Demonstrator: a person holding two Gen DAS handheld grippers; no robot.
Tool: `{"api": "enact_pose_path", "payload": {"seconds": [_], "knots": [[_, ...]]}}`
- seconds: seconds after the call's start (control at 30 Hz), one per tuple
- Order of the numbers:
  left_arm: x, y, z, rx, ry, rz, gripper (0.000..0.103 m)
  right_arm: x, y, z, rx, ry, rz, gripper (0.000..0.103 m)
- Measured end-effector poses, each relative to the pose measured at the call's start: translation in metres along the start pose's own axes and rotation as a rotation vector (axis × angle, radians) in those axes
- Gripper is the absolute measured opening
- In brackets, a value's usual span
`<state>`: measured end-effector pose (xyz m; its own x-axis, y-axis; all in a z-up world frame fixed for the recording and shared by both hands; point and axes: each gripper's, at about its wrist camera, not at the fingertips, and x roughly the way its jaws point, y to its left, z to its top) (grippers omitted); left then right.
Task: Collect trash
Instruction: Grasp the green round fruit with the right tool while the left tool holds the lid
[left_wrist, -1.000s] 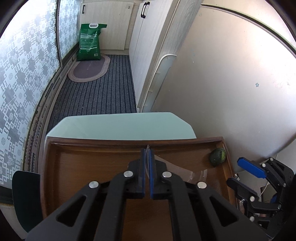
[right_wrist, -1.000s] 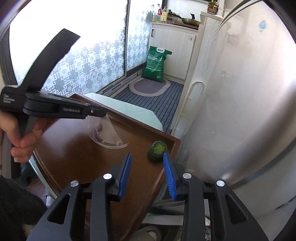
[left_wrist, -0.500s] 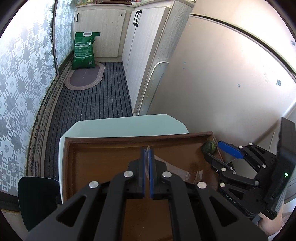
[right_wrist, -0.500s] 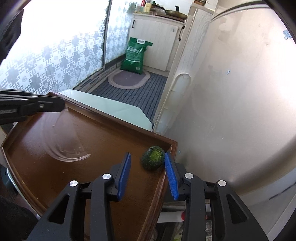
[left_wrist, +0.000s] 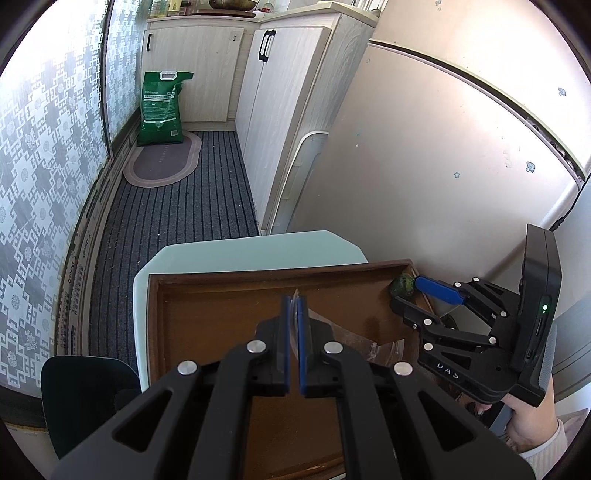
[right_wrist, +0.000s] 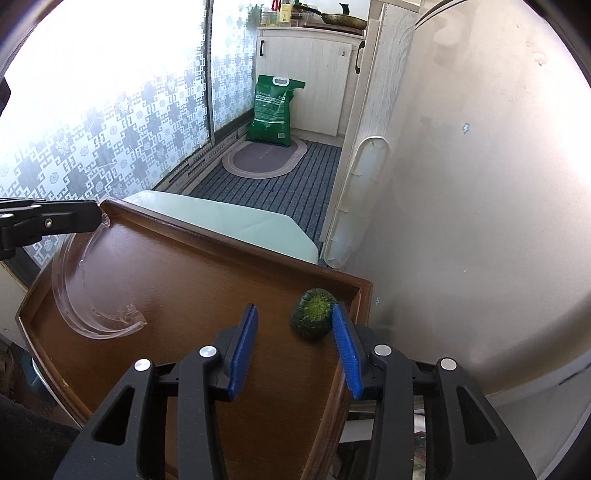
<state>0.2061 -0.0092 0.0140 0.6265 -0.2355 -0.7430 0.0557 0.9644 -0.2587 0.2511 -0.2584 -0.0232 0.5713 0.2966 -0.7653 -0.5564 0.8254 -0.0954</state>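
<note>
1. Trash here means two things on a brown wooden tray (right_wrist: 207, 295): a small green rind-like lump (right_wrist: 313, 318) in the tray's far right corner, and a broken piece of clear plastic (right_wrist: 79, 291) held up over the tray's left side.
2. Right claw (right_wrist: 293, 349): its blue jaws have just been opening. They stand partly apart, with the green lump just ahead of them, close by the right-hand pad, and they grip nothing.
3. Left claw (left_wrist: 294, 345): pinched shut on an edge of the clear plastic, whose curved rim hangs below it.
4. Risk, as I judge it: the lump is rounded and close to the tray's raised edge. Jaws closing off-centre could nudge it against the rim or roll it aside.
5. Risk: the right-hand pad could catch the tray's edge and jolt the tray.
6. Risk: the plastic is held only by a thin edge and could slip or crack further.
7. Tray sits on a pale green tabletop (left_wrist: 258, 254).
8. Room: narrow kitchen, striped grey carpet (left_wrist: 166, 221), oval mat (right_wrist: 264, 158), green sack (left_wrist: 162, 110) against white cabinets (left_wrist: 280, 110), patterned window film at left, a large pale appliance (left_wrist: 443, 147) at right.
</note>
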Motion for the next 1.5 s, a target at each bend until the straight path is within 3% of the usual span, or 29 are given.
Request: {"api": "enact_pose_path", "payload": {"seconds": [0.23, 0.33, 0.53, 0.7, 1.07, 1.5], "knots": [[-0.003, 0.002, 0.001, 0.000, 0.000, -0.008, 0.004, -0.010, 0.006, -0.005, -0.006, 0.031, 0.068, 0.042], [-0.002, 0.001, 0.001, -0.001, 0.003, -0.010, 0.004, -0.013, 0.008, -0.006, -0.008, 0.039, 0.106, 0.034], [-0.006, 0.002, 0.000, 0.003, -0.002, -0.018, 0.004, -0.015, 0.009, -0.004, -0.054, 0.005, -0.043, 0.034], [-0.010, 0.003, -0.003, 0.013, -0.005, -0.024, 0.004, 0.005, 0.007, -0.002, -0.058, 0.032, -0.091, 0.034], [-0.028, 0.018, -0.006, 0.015, -0.021, -0.023, 0.004, 0.023, -0.001, 0.008, 0.024, 0.053, -0.077, 0.034], [-0.046, 0.039, -0.010, 0.014, -0.039, -0.024, 0.004, 0.015, 0.001, 0.005, 0.095, 0.079, -0.026, 0.026]]}}
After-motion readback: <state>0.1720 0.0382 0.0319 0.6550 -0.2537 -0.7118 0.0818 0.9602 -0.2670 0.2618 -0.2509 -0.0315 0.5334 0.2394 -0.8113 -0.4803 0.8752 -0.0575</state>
